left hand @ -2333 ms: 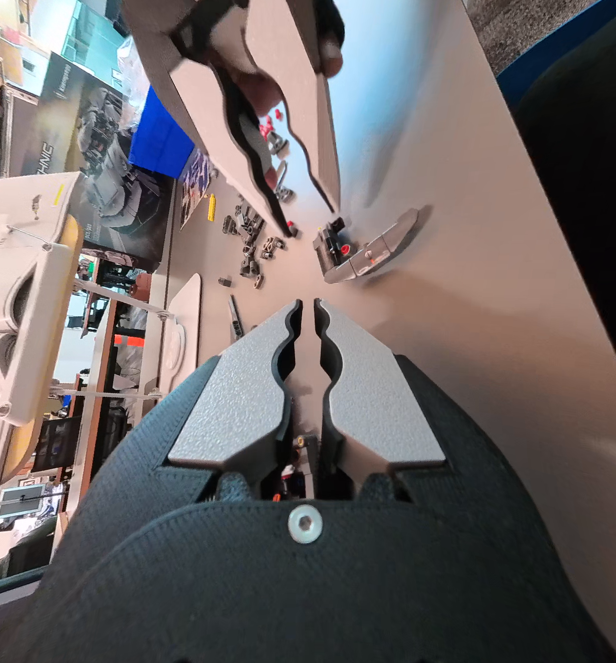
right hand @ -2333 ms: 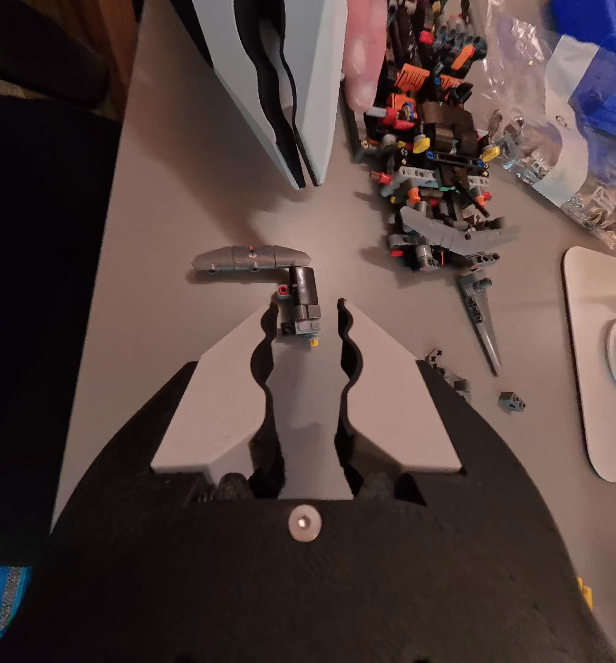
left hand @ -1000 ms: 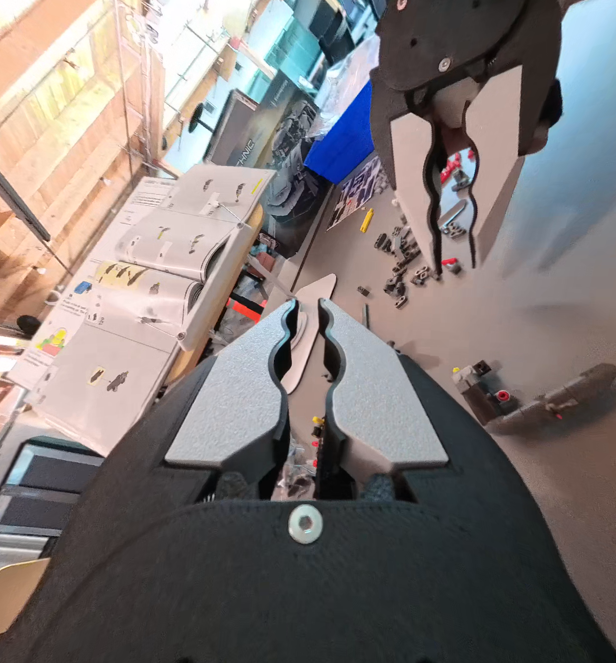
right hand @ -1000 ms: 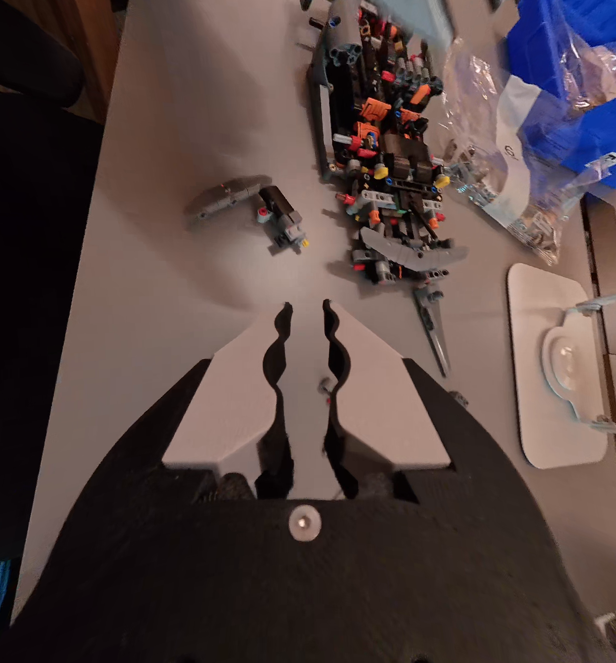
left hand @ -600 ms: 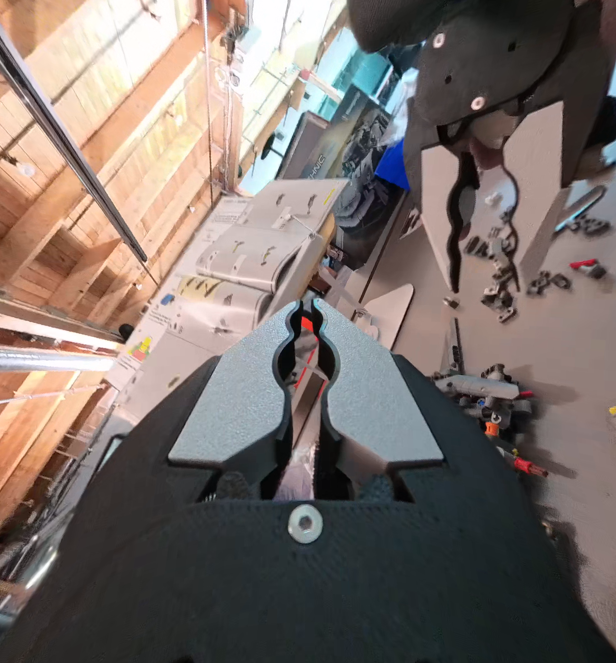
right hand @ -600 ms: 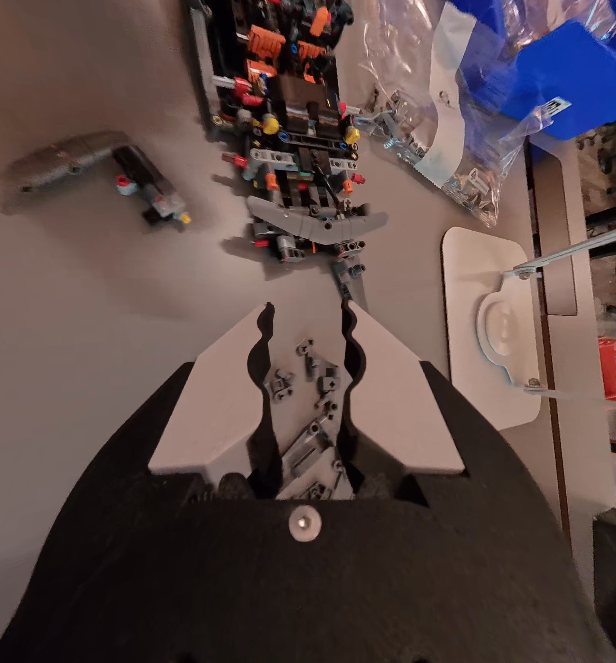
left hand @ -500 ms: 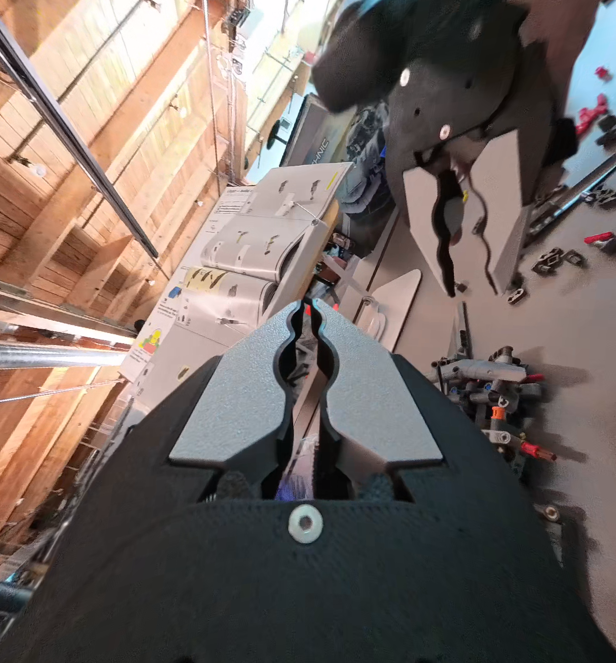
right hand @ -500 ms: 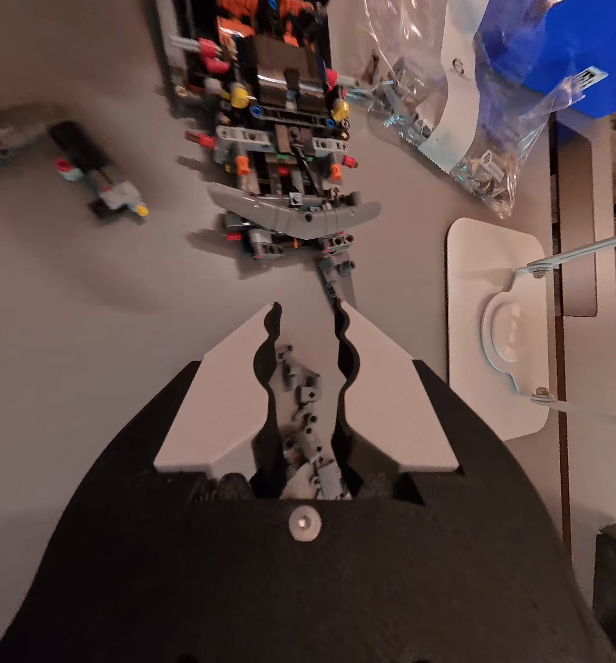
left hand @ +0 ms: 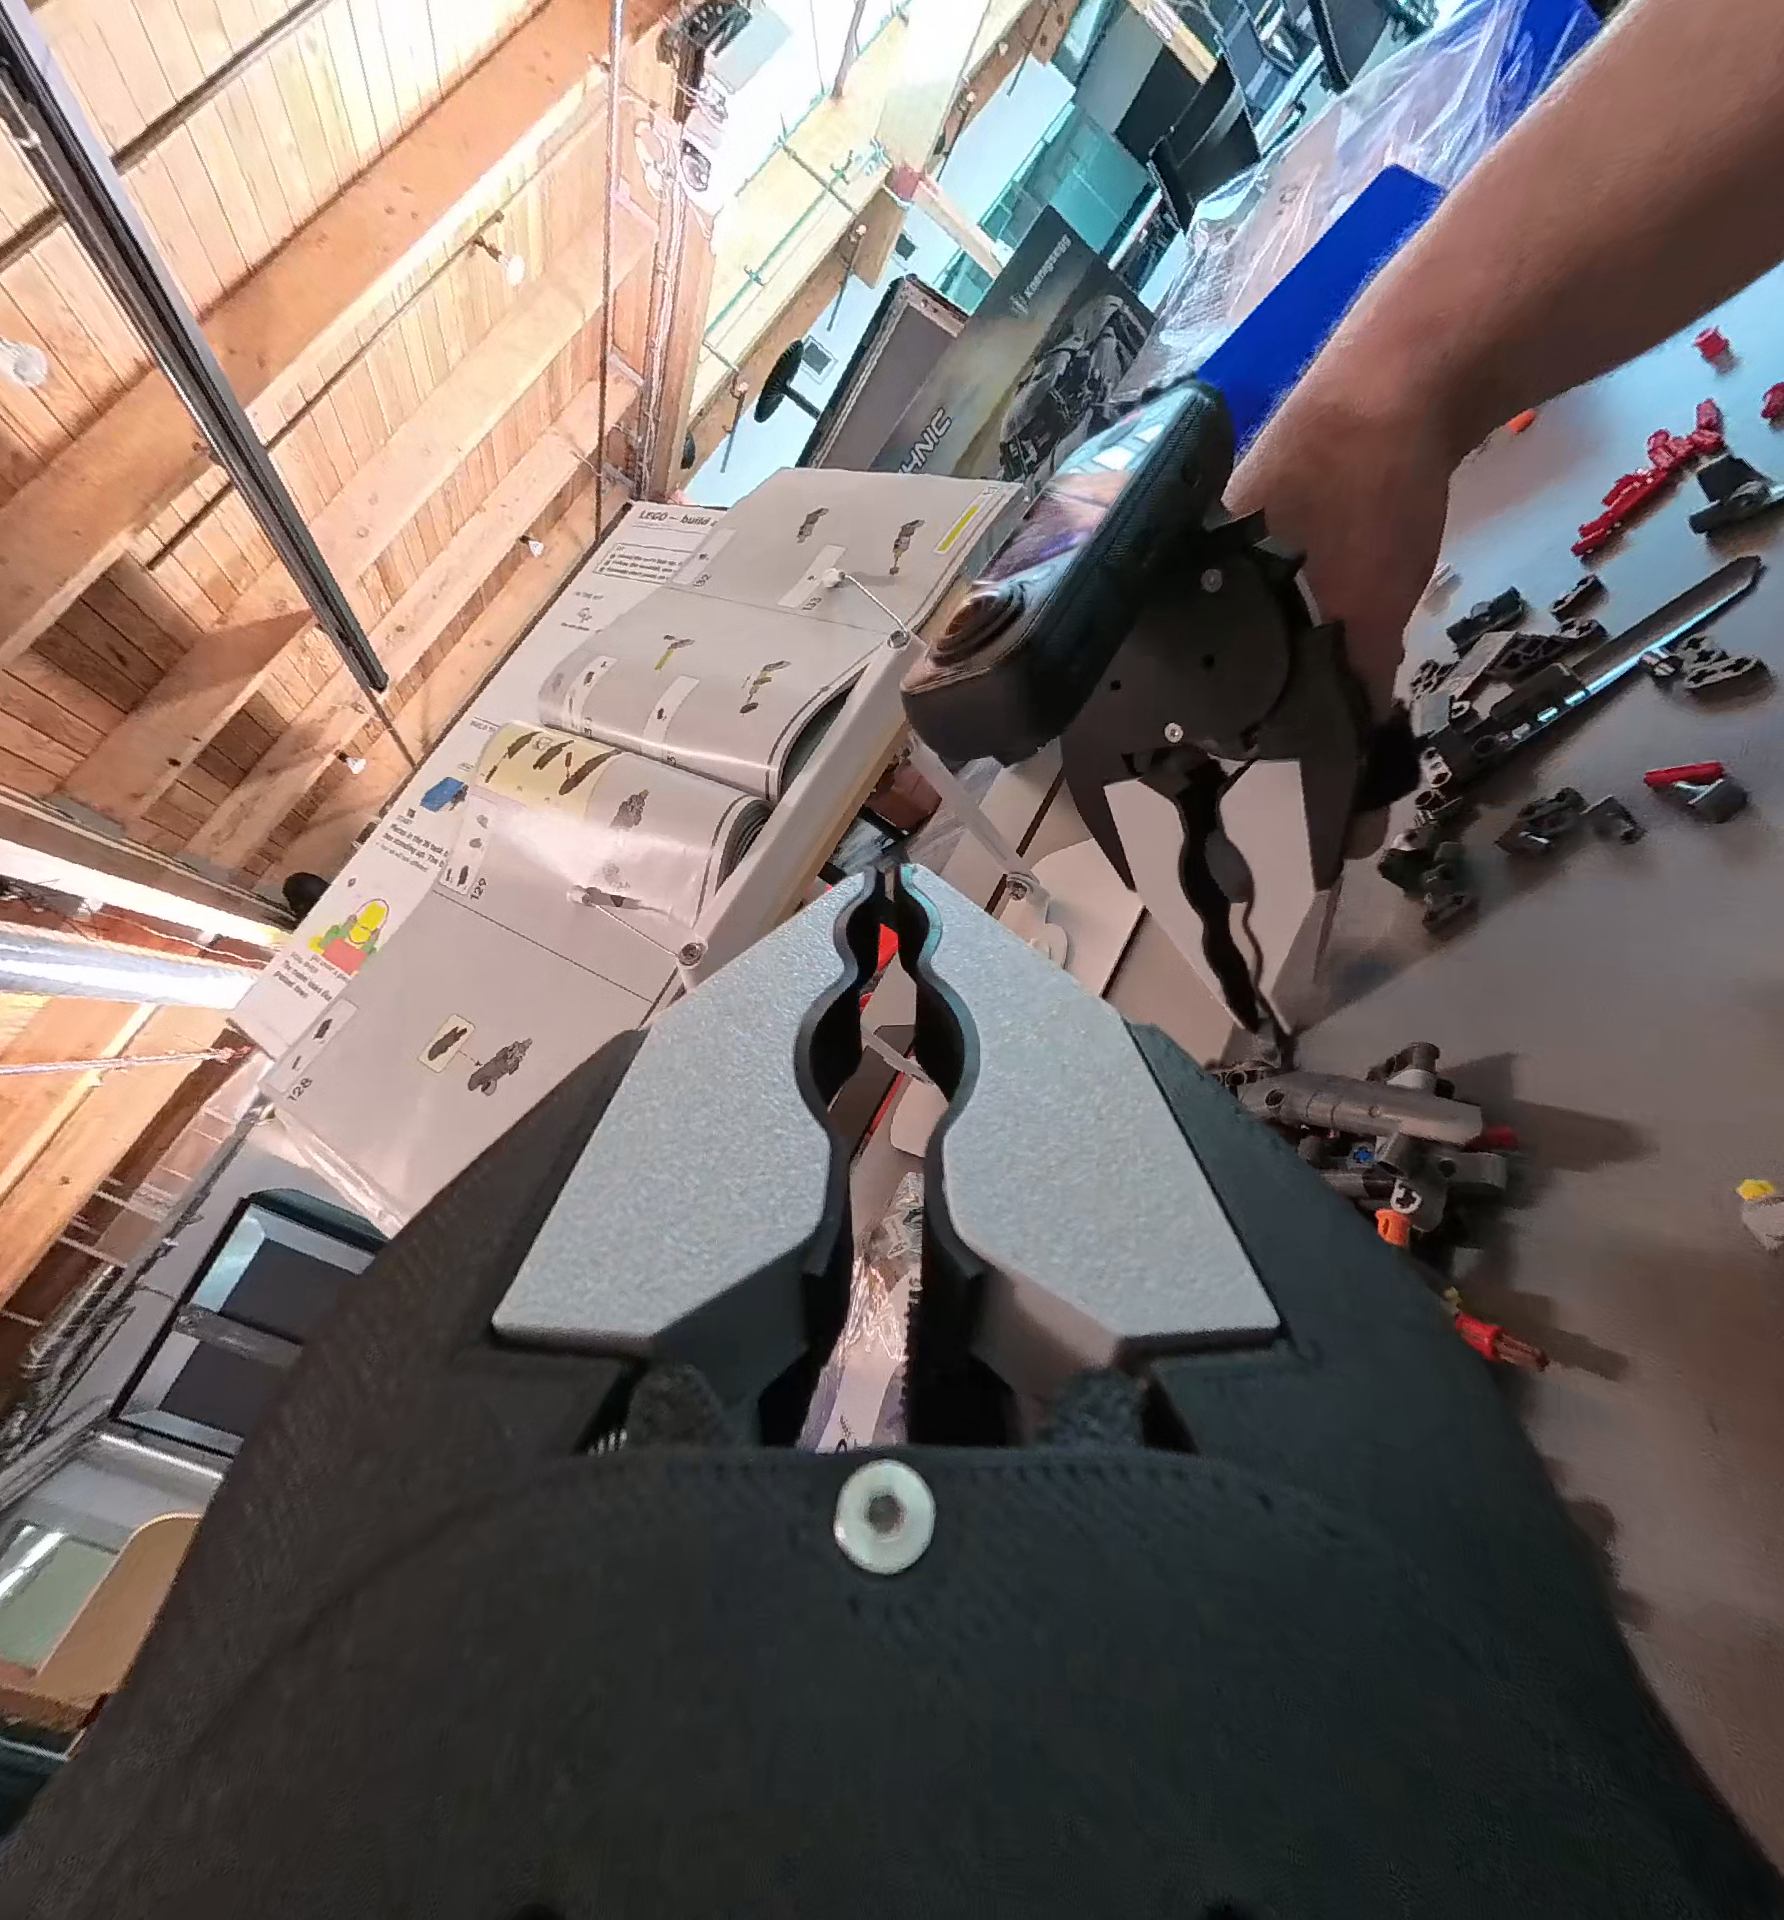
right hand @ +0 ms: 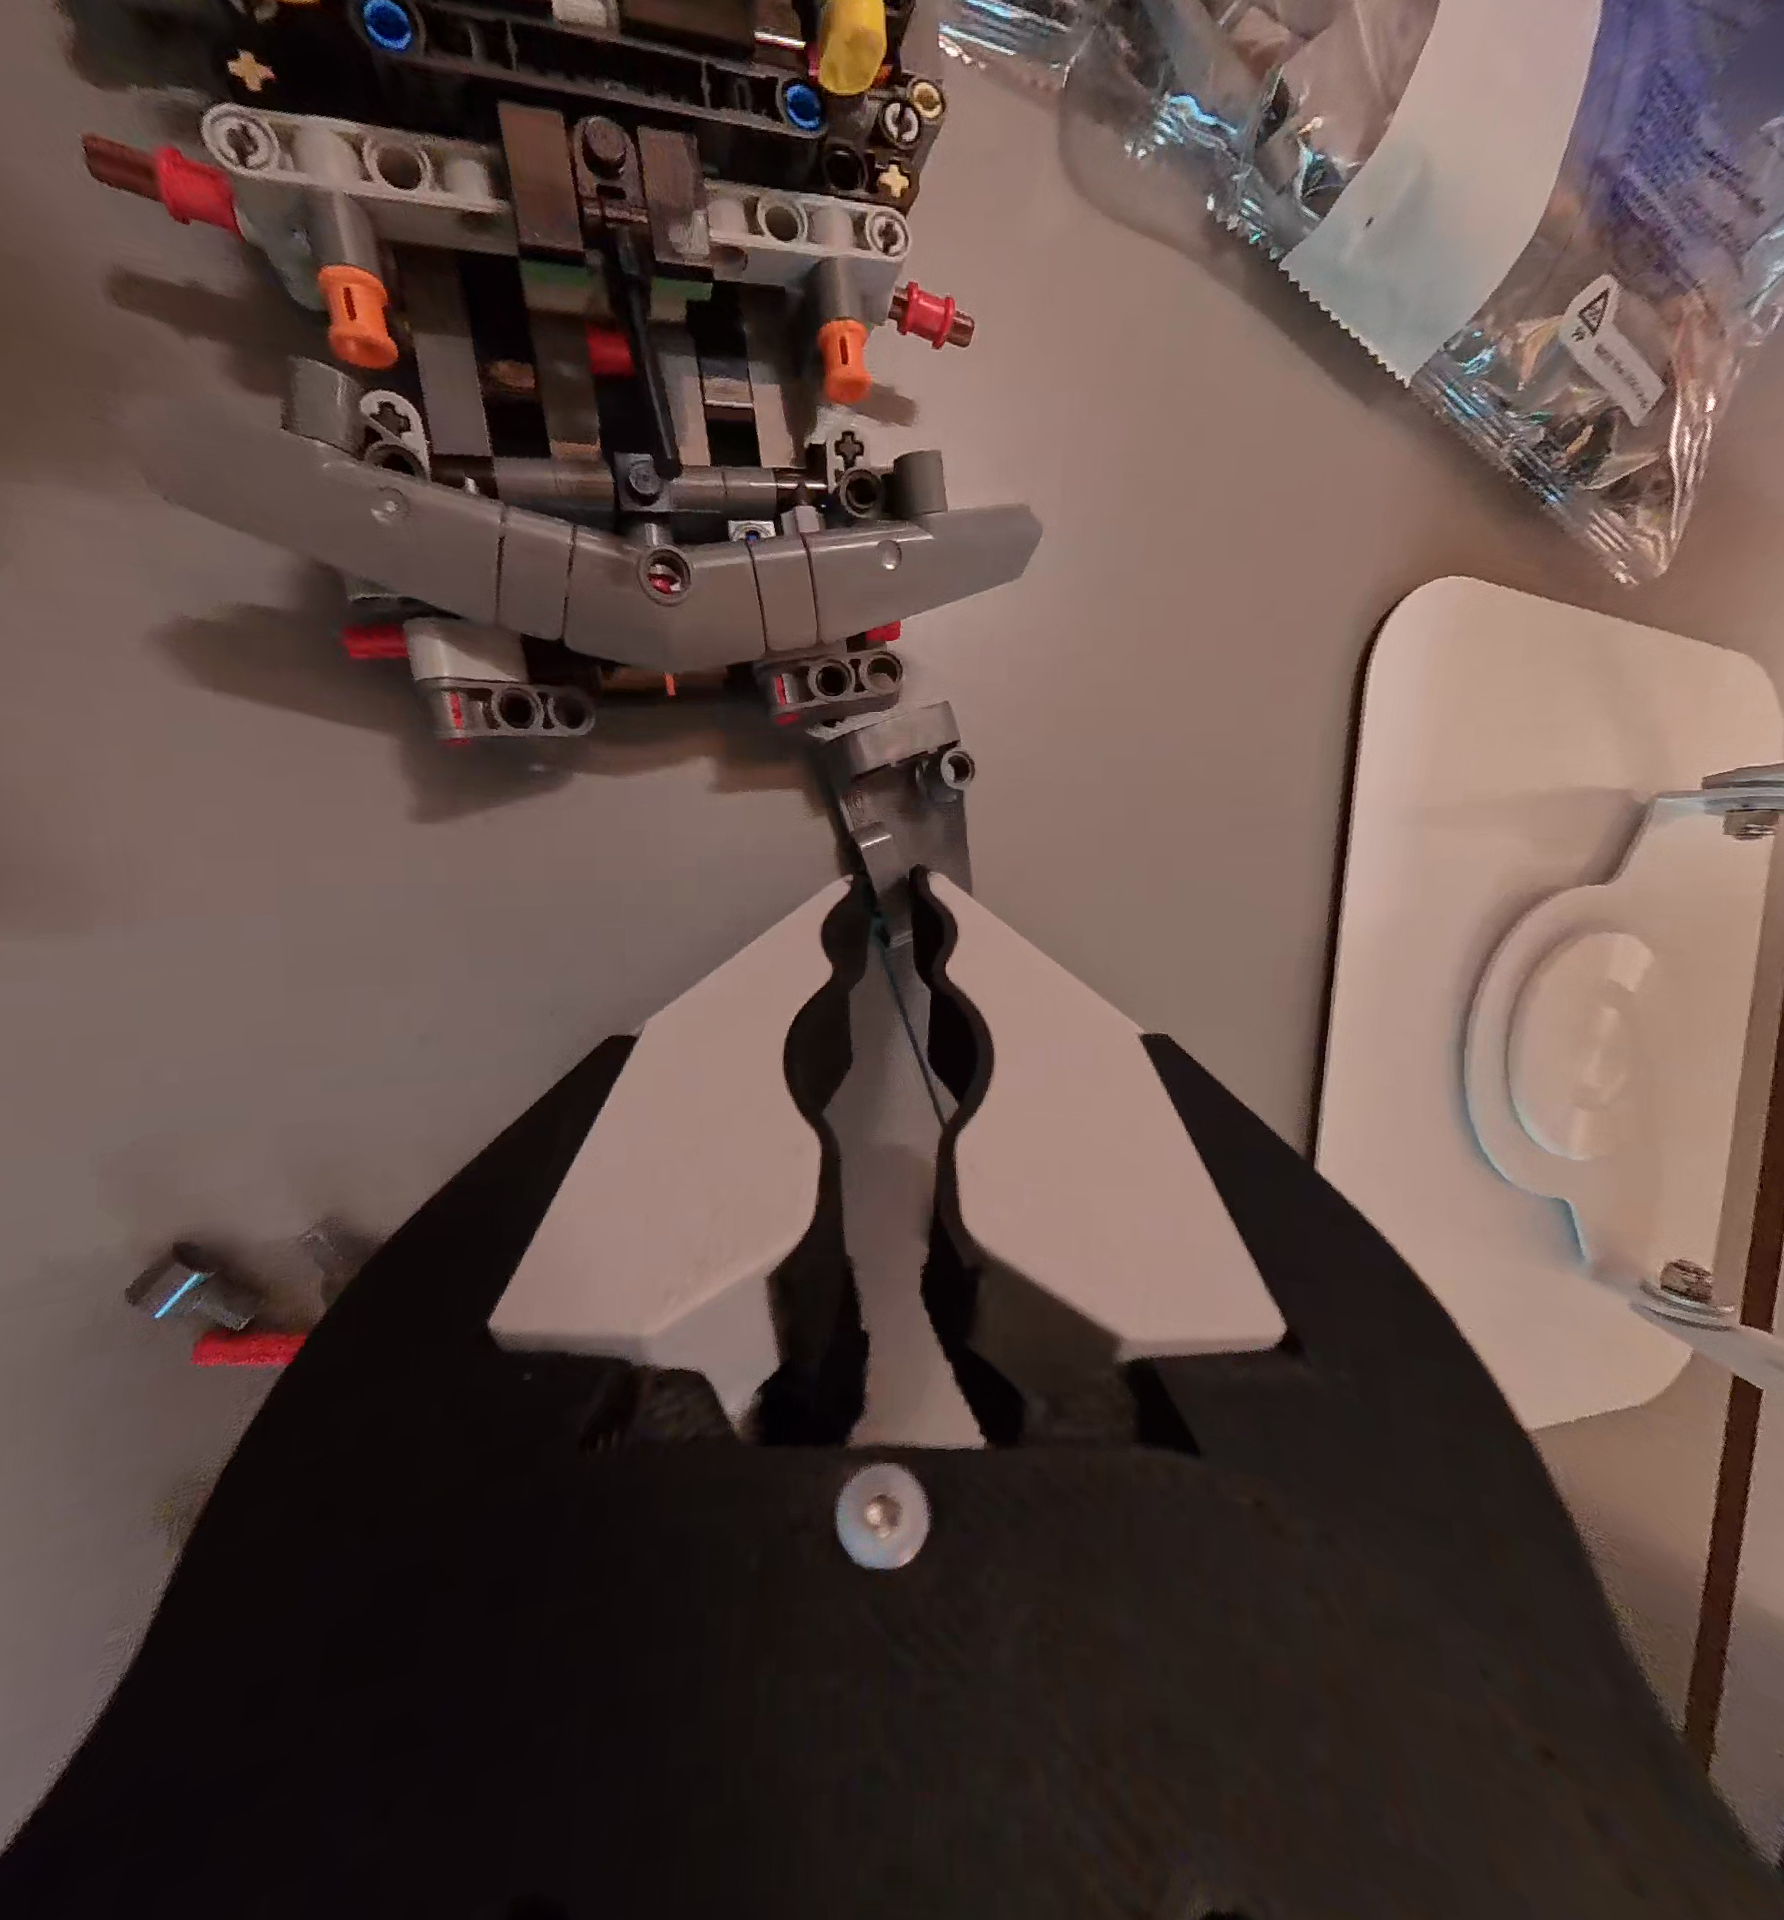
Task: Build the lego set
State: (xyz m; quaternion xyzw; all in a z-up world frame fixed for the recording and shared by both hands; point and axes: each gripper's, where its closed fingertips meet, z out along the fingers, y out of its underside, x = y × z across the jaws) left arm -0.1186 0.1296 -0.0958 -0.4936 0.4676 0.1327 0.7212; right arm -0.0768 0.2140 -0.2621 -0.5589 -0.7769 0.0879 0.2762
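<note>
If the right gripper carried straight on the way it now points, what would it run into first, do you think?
The right gripper is shut on a long grey panel piece; just ahead lies the partly built brick model, probably its small grey connector first.

- We've got a plain grey table (right hand: 244, 987) carrying everything here.
- Sitting on it is a half-built brick model (right hand: 597, 343), black and grey with orange, red and yellow pins, a curved grey bumper along its near edge.
- Just beside that bumper lies a long tapered grey panel piece (right hand: 903, 790).
- A clear plastic bag of parts (right hand: 1490, 270) lies over to the right, with a white stand base (right hand: 1553, 987) nearer us on that side.
- Farther off we can see loose dark grey connectors (left hand: 1522, 686) and small red pins (left hand: 1657, 468) scattered around.
- A small grey and red piece (right hand: 207, 1309) lies near the left edge.
</note>
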